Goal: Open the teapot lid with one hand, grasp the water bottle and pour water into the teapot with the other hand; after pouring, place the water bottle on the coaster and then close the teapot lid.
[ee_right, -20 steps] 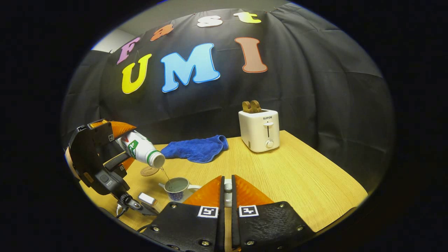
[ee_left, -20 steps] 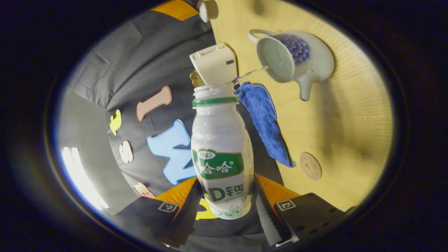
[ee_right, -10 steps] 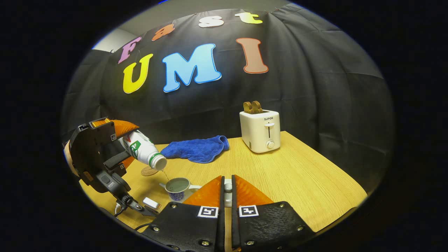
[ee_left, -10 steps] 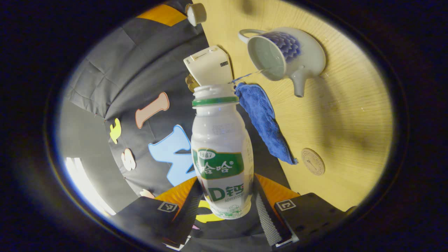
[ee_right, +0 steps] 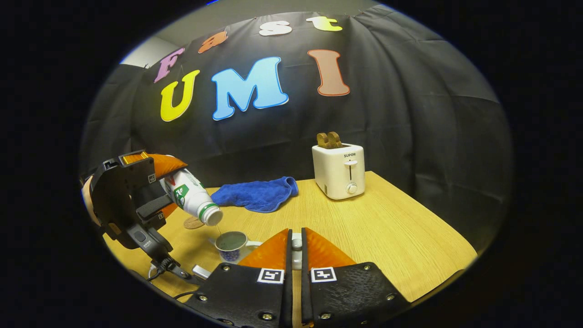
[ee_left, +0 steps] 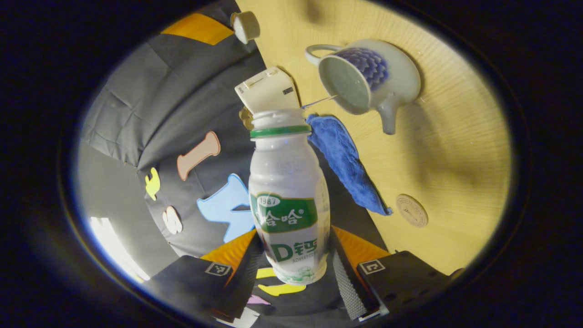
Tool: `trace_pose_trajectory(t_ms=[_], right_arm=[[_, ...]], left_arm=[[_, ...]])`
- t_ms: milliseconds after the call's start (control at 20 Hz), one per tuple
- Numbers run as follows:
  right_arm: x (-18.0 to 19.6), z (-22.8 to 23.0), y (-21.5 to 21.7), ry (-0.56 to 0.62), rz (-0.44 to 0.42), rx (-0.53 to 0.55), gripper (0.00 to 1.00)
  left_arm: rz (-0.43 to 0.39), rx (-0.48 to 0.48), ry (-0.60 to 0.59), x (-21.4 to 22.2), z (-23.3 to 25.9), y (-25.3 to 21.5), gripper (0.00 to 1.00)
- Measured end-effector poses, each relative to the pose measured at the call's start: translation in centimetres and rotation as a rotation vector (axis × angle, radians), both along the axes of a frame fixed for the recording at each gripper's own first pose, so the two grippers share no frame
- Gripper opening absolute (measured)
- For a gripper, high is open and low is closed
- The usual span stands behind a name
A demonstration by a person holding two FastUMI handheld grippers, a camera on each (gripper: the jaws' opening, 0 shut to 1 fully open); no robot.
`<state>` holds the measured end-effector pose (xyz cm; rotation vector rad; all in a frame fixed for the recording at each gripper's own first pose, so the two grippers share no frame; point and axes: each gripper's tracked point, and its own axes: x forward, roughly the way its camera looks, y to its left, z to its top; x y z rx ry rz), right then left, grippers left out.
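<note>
Left hand-held gripper (ee_left: 291, 266) is pinching the water bottle (ee_left: 288, 196) by its lower body, both fingers pressing on its sides, and is tipping it mouth-down over the open teapot (ee_left: 364, 79); compared with a second ago the bottle is tilting more steeply, as the right gripper view shows, and the stream (ee_left: 319, 101) running from its mouth into the pot is looking thinner, so the bottle is probably running low and the pour is likely nearing its end. Water is already sitting inside the teapot (ee_right: 230, 243), which is standing on the table (ee_right: 387, 237) just below the bottle (ee_right: 193, 198). Right hand-held gripper (ee_right: 296, 253) is holding its fingers nearly pressed together on a small pale knob, evidently the teapot lid (ee_right: 296, 249), and is keeping it lifted clear to the side of the pot. Coaster (ee_left: 411, 210) is lying bare on the table near the blue cloth (ee_left: 346, 159), waiting for the bottle; the toaster (ee_right: 339, 171) is standing well apart at the back. Setting the bottle down and closing the lid are not yet done
</note>
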<state>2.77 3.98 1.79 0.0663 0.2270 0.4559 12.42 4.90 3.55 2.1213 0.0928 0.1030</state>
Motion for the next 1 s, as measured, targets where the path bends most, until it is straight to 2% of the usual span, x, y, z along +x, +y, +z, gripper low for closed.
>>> trace_pose_trajectory(t_ms=[150,200,250,400,450,500,550,650,750,1000], right_arm=[[0.0,-0.2,0.1,0.003,0.003,0.0,0.07],[0.0,-0.2,0.1,0.004,0.003,-0.002,0.07],[0.0,-0.2,0.1,0.004,0.004,-0.004,0.07],[-0.1,-0.1,0.0,0.002,0.002,-0.005,0.07],[-0.1,-0.1,0.0,0.001,0.001,-0.006,0.07],[-0.2,0.0,0.0,0.001,0.0,-0.007,0.07],[-0.3,0.0,0.0,0.0,0.0,-0.008,0.07],[-0.4,0.0,0.0,-0.001,-0.001,-0.012,0.07],[-0.4,0.3,-0.1,-0.006,-0.005,-0.015,0.07],[-0.5,1.0,-0.1,-0.021,-0.009,-0.023,0.07]], left_arm=[[-0.005,0.01,0.001,0.2,0.0,-0.3,0.86],[-0.007,0.014,0.0,0.2,0.0,-0.4,0.92],[-0.008,0.016,0.0,0.2,0.1,-0.5,0.86],[-0.014,0.017,-0.002,0.3,0.3,-0.7,0.86],[-0.018,0.012,-0.004,0.2,0.2,-0.7,0.92],[-0.021,0.006,-0.006,0.1,0.2,-0.8,0.86],[-0.023,-0.001,-0.007,0.1,0.2,-0.9,0.92],[-0.022,-0.015,-0.006,0.0,0.1,-0.8,0.92],[-0.02,-0.071,0.004,0.1,-0.3,-0.3,0.92],[0.008,-0.325,0.061,-0.4,-2.0,1.3,0.92]])
